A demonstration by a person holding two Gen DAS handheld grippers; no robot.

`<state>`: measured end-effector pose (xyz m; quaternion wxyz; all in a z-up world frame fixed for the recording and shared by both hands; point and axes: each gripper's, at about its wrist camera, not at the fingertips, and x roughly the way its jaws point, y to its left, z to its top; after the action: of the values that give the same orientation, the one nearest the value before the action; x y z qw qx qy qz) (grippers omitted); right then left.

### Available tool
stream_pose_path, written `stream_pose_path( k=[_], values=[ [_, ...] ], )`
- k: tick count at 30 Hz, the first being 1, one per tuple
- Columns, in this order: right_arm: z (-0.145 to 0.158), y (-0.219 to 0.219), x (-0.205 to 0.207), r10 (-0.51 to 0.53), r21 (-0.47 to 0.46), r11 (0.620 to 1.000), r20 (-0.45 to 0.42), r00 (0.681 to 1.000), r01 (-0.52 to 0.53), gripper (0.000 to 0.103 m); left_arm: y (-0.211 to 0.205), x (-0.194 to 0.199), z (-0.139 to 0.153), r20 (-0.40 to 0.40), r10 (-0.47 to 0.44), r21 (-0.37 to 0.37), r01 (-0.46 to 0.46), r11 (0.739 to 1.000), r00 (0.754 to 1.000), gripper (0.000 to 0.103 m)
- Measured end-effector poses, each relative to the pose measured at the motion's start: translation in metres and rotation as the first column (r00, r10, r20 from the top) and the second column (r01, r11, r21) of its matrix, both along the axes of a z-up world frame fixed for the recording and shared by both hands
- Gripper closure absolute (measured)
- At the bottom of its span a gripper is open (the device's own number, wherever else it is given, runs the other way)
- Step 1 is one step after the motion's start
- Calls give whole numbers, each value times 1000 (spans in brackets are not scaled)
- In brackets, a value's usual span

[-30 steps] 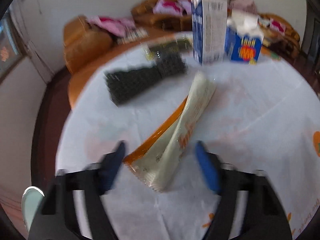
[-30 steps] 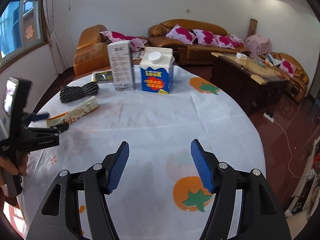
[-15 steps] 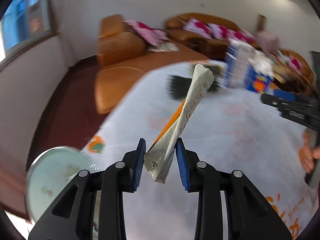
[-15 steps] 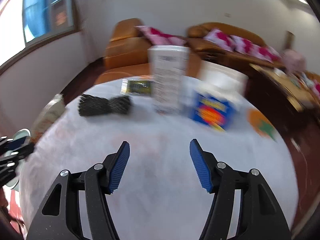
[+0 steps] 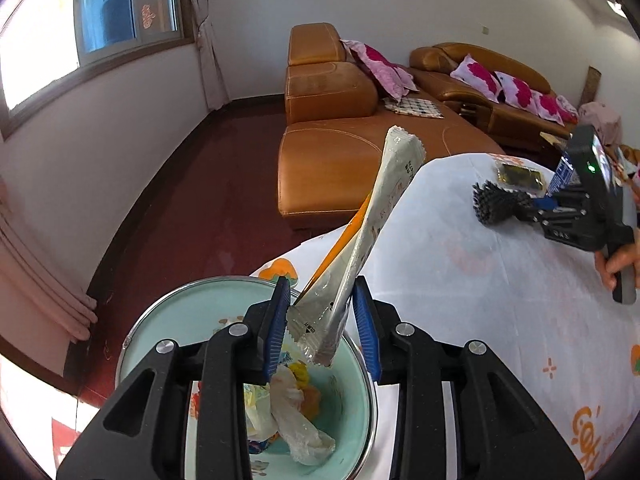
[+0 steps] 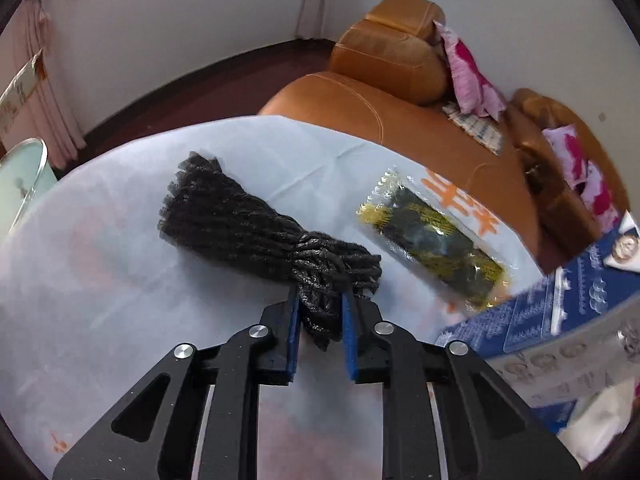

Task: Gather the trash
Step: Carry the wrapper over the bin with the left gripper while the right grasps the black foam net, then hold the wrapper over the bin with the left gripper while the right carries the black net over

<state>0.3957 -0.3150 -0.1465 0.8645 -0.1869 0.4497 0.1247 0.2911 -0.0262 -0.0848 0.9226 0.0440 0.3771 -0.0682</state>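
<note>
My left gripper [image 5: 322,312] is shut on a long cream and orange snack wrapper [image 5: 372,216] and holds it tilted above a pale green trash bin [image 5: 160,320] that has crumpled wrappers inside. My right gripper [image 6: 320,312] is shut on one end of a black mesh bundle [image 6: 240,224] that lies on the white tablecloth [image 6: 120,300]. The bundle [image 5: 496,204] and the right gripper's body also show far right in the left wrist view. A clear packet with dark yellow contents [image 6: 436,240] lies beside the bundle.
A blue and white carton [image 6: 568,308] stands right of my right gripper. Orange leather sofas [image 5: 332,140] stand beyond the table's far edge. The bin's rim [image 6: 24,168] shows at the table's left edge in the right wrist view.
My left gripper carried the wrapper off the table to above the bin. My right gripper moved in to the black mesh bundle and closed on its end.
</note>
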Motion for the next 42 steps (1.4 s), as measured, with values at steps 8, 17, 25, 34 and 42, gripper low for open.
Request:
stream_pose_path(
  k=[8,17,25,34,42],
  values=[
    [33,-9,-76,-330,100,941,59,942,324,88,-13,-20,0,16,-7,-16,7,1000,1000,70],
    [48,26,-168,-497,74,868,149,855,491,87,-24,-70,-4,8,-50,-12,51,999,999,70],
    [55,40,-201,-535,130,844,137,834,520,87,-11,-102,-2,22,-34,9,34,999,999,70],
    [60,62,-219,-525,151,850,154,837,505,87,7,-114,0,30,-6,1,6,1000,1000,70],
    [64,84,-230,-503,202,858,143,852,473,86,25,-116,-3,31,38,-4,-38,999,999,70]
  ],
)
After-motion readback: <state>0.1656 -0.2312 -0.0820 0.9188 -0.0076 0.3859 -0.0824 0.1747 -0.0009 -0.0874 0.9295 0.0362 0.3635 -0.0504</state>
